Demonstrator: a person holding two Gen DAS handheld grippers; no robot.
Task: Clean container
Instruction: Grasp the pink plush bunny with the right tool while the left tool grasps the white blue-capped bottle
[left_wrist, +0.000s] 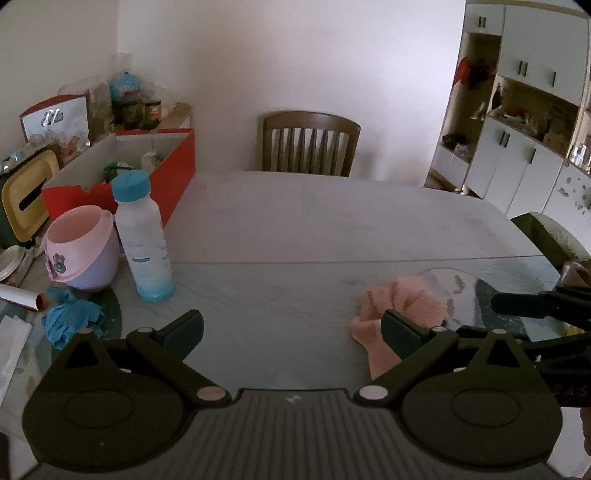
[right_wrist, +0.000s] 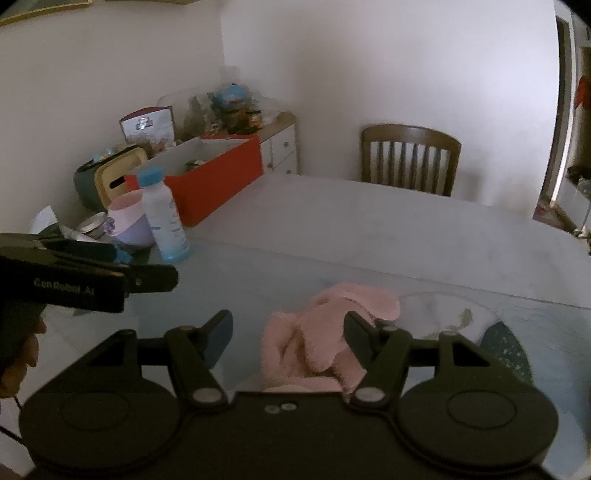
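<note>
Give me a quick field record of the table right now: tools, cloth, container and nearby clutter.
left tool: open, empty, over bare tabletop
right tool: open, empty, crumpled pink terry cloth lying between and beyond its fingers
container: clear shallow glass dish, on the table just right of the cloth, with some smears inside
white plastic bottle with blue cap: upright, far left
pink and lilac plastic bucket: beside the bottle, tilted
open red cardboard box: behind both
surface: grey glass-topped table

A blue-capped bottle (left_wrist: 144, 236) stands just beside a pink tub (left_wrist: 82, 246); behind them sits a red box (left_wrist: 122, 177), and, blurred, perhaps a tissue box (left_wrist: 27, 194).
</note>
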